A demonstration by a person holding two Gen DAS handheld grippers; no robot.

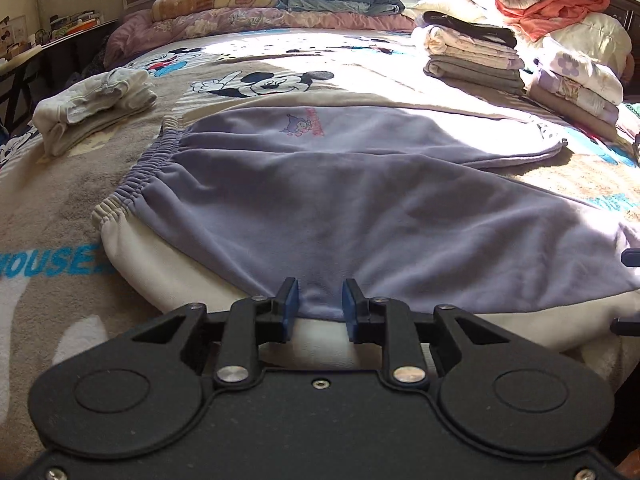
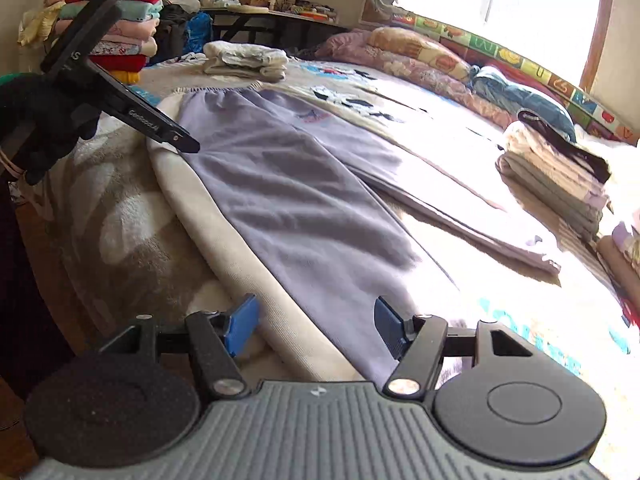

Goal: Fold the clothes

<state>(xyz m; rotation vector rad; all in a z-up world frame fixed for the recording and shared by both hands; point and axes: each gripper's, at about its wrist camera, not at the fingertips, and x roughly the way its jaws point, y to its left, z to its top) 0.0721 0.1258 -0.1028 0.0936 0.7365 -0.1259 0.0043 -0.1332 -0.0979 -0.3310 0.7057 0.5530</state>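
Flat on the bed (image 1: 60,208), lilac trousers (image 1: 320,200) lie spread. Left gripper (image 1: 319,306) straddles their near hem, pads apart, unclenched. Right gripper (image 2: 316,326) gapes wide over one leg.

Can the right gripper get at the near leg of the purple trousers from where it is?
Probably yes. The right gripper is open with the purple trousers lying flat between its fingers, and nothing sits on that leg. The left gripper works farther up the same edge.
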